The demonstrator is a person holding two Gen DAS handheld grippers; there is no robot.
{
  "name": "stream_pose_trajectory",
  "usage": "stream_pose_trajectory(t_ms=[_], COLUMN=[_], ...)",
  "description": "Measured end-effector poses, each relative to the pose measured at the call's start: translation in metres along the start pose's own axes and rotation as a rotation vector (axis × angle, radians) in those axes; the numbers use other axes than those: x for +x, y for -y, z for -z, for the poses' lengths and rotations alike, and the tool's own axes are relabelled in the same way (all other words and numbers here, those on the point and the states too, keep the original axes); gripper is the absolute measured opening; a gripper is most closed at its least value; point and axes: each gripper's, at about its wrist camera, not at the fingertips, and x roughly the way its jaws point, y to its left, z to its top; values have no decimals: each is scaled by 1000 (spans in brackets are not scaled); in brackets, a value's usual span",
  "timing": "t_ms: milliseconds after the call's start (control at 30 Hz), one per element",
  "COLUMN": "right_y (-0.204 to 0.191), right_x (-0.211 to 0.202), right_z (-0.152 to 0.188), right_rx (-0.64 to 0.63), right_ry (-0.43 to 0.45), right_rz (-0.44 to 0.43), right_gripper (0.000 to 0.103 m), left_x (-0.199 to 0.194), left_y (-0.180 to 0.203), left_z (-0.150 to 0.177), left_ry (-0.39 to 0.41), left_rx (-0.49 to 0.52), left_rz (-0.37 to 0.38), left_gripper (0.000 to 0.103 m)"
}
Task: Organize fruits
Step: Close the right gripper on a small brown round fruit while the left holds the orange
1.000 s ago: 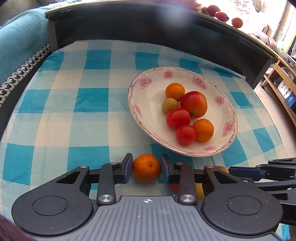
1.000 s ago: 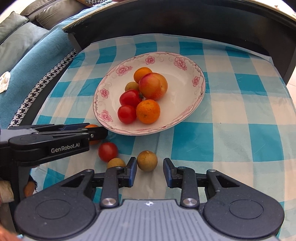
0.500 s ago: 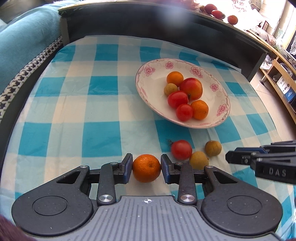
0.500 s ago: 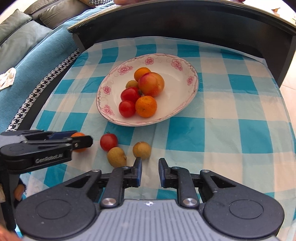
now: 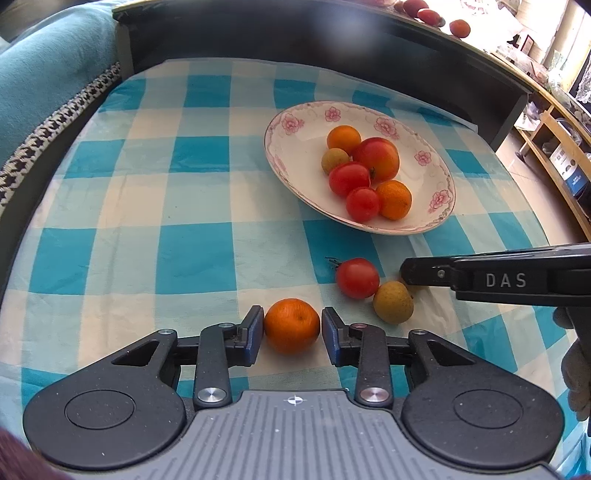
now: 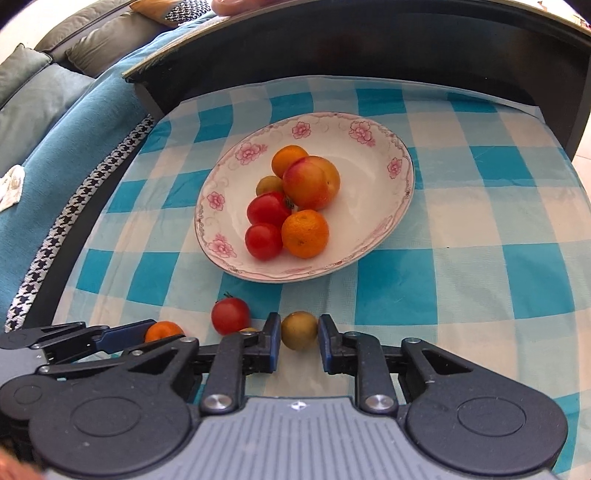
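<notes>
A floral plate (image 5: 295, 155) (image 6: 373, 177) on the blue checked cloth holds several fruits: oranges, tomatoes, a peach and a small brown fruit. My left gripper (image 5: 291, 330) is shut on an orange (image 5: 291, 325), which also shows in the right wrist view (image 6: 162, 329). My right gripper (image 6: 297, 341) has its jaws around a small brown fruit (image 6: 299, 329), touching it on both sides near the cloth. A loose tomato (image 5: 356, 277) (image 6: 229, 315) and a second brown fruit (image 5: 392, 307) lie beside it on the cloth.
A dark raised table edge (image 6: 332, 48) runs along the back. A teal sofa (image 6: 55, 122) lies to the left. A wooden shelf (image 5: 554, 147) stands at the right. More fruit (image 5: 458, 26) sits on the far ledge.
My right gripper has moved forward and closed in around the brown fruit. My left gripper has pulled back with the orange still held.
</notes>
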Motion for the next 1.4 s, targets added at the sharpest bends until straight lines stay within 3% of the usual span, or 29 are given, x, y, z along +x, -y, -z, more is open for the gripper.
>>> stream_pose_trajectory(t_ms=[367,700,1033,1400], right_y=[-3,-3,-10,-15], right_x=[11,-3,-37,-30], right_z=[0,6,35,66], right_rx=[-24,-52,-93,-123], right_ry=[-1,3,-9,-59], right_rz=[1,15,34,63], right_gripper=[27,27,27,27], left_x=[5,-7,-24,-17], left_y=[6,8,18,27], left_z=[-2,2,25,37], left_ry=[23,31,10,-3], left_rx=[23,36,59,115], left_rz=[-20,-5,9,-19], left_gripper=[43,41,41,42])
